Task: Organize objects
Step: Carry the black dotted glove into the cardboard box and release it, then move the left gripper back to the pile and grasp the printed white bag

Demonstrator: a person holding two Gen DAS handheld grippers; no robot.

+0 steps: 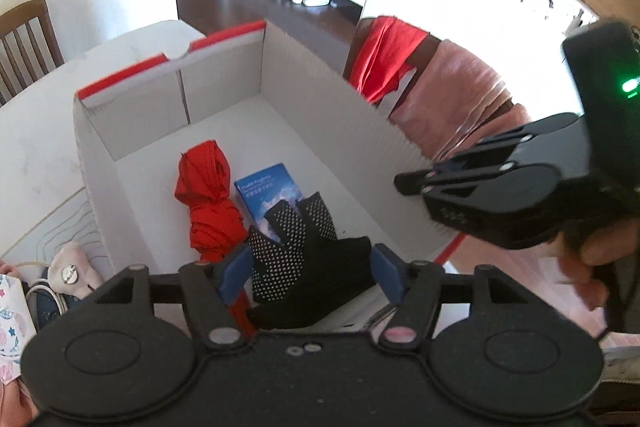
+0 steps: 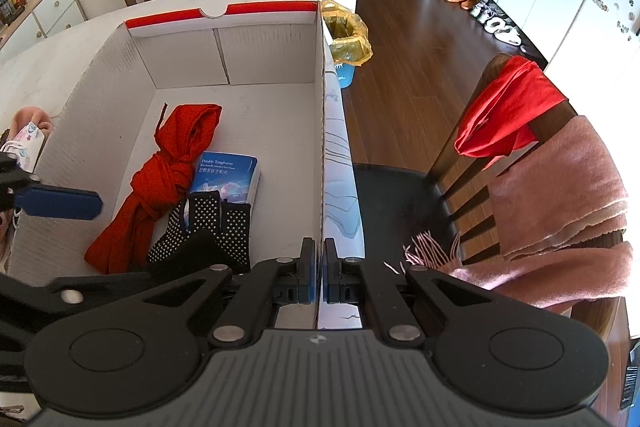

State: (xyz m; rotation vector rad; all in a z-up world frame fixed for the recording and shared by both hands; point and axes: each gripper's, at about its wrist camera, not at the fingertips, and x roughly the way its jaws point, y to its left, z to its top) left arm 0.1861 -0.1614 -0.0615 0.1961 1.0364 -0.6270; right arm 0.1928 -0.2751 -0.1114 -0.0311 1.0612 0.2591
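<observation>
White cardboard box (image 2: 256,107) sits open on the table (image 1: 36,131), red strip along its far rim. Right wall runs close along the table's right edge; floor (image 2: 400,75) drops away just beyond.

Inside, near end: knotted red scarf (image 2: 160,183), blue packet (image 2: 228,175) touching it on the right, black dotted glove (image 1: 296,251) lying partly over the packet. Far half of the box floor is bare.

Left gripper (image 1: 310,277) above the near end, jaws spread, blue pads either side of the glove, not pressing it.

Right gripper (image 2: 319,275) jaws pressed together, pinching the box's right wall at its top edge.

Chair (image 2: 460,167) close by on the right, draped with a red cloth (image 2: 504,107) and a pink scarf (image 2: 560,199). More cloth items (image 1: 72,271) on the table left of the box.
</observation>
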